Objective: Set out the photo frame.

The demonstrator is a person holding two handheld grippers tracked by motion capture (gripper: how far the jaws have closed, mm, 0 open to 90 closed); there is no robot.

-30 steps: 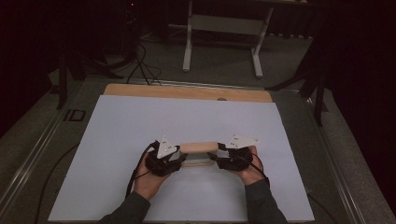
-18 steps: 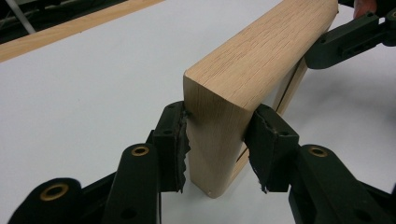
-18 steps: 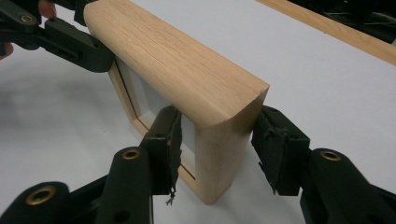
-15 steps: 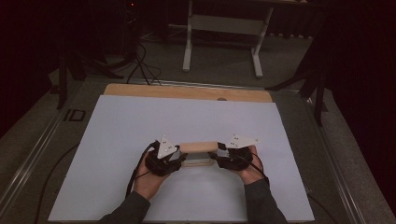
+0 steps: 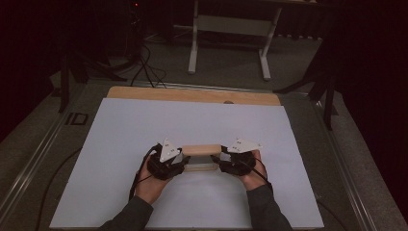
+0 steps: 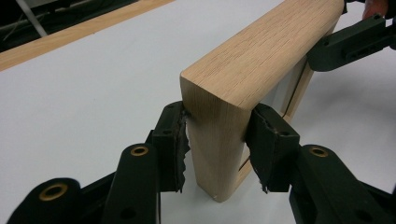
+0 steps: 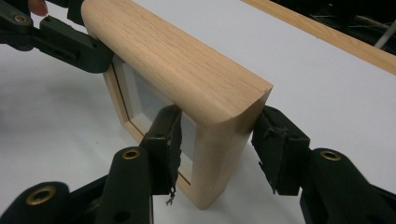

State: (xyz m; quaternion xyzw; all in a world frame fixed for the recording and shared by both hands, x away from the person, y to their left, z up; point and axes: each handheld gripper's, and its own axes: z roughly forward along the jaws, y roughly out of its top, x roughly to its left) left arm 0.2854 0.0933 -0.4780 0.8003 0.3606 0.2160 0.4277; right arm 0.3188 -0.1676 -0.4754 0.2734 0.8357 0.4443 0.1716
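Note:
A light wooden picture frame (image 5: 201,150) stands upright on its edge on the white table sheet (image 5: 192,120), near the front middle. My left gripper (image 5: 179,161) is shut on its left end and my right gripper (image 5: 223,161) on its right end. In the left gripper view, the frame's end post (image 6: 219,140) sits between the two black jaws of the left gripper (image 6: 217,142), and the right gripper (image 6: 350,42) holds the far end. In the right gripper view, the right gripper (image 7: 217,140) clamps the frame (image 7: 173,56): one jaw is on the glazed face, the other behind.
A wooden strip (image 5: 192,94) runs along the sheet's far edge. Beyond the table stand a white table base (image 5: 231,29) and floor cables (image 5: 144,67). Metal rails (image 5: 43,144) flank both sides. A person's hands (image 5: 149,185) and sleeves enter from the bottom.

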